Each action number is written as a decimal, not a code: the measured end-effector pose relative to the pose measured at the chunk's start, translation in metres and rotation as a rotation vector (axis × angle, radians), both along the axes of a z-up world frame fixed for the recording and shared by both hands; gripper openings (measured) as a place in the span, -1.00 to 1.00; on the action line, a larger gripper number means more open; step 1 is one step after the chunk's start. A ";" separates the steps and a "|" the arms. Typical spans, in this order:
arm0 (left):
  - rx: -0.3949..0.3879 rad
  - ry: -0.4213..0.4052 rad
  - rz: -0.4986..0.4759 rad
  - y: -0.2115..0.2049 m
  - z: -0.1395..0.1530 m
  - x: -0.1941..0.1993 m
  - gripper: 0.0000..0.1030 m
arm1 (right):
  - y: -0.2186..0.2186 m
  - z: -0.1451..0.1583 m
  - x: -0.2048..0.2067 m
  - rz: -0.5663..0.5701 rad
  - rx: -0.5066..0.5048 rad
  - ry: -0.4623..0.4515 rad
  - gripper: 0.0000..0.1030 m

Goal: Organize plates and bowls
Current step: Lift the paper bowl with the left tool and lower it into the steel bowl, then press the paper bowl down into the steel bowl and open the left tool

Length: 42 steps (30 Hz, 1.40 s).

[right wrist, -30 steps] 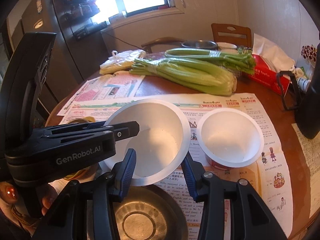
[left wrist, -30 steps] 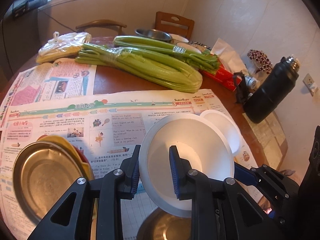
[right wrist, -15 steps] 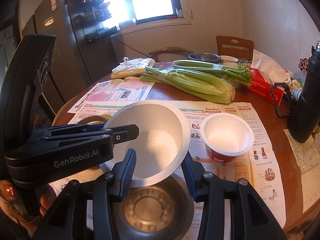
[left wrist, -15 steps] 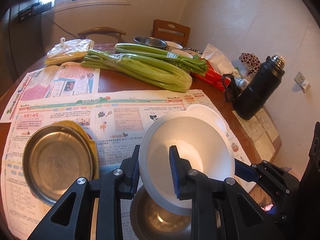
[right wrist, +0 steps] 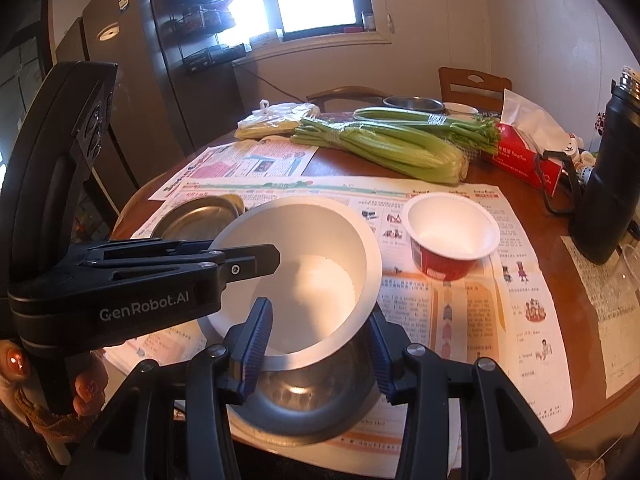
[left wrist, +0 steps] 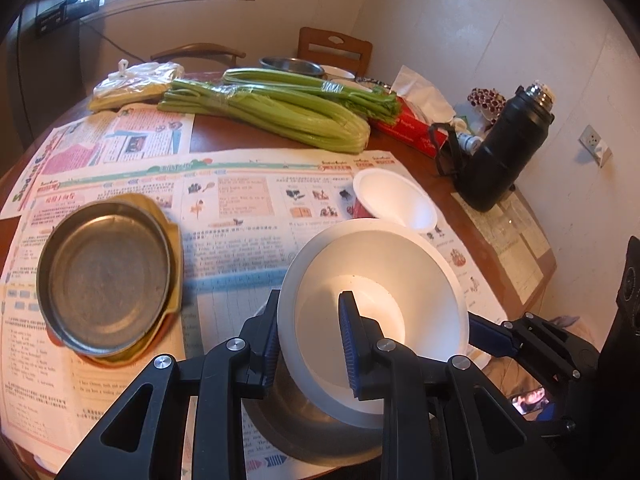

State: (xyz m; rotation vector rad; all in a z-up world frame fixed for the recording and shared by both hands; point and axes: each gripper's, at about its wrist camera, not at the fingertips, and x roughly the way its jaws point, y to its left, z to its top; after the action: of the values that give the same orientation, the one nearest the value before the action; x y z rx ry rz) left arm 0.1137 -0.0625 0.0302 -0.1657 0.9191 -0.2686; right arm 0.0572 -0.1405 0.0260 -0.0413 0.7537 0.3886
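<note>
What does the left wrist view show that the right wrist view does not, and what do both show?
Only the left wrist view: the wall socket and the whole steel plate on its yellow dish. Only the right wrist view: the tall cabinet, the red side of the small cup, and fingers on the left gripper's handle. Both: the left gripper shut on the white bowl's rim, the steel bowl beneath, the celery, the black flask and the newspaper.
</note>
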 end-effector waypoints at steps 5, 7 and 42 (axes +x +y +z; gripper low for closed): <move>0.003 0.017 -0.005 -0.001 -0.008 -0.008 -0.49 | -0.002 -0.007 -0.004 0.006 0.001 0.017 -0.11; 0.012 0.021 -0.003 -0.001 -0.011 -0.009 -0.49 | -0.002 -0.009 -0.006 0.008 -0.004 0.024 -0.11; 0.084 0.086 0.003 -0.010 -0.043 -0.007 -0.44 | 0.000 -0.038 0.000 -0.002 -0.050 0.087 -0.11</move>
State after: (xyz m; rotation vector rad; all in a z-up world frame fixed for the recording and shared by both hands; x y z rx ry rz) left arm 0.1068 -0.0720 -0.0129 -0.1018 1.0136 -0.2212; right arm 0.0568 -0.1403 -0.0119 -0.0716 0.8495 0.3718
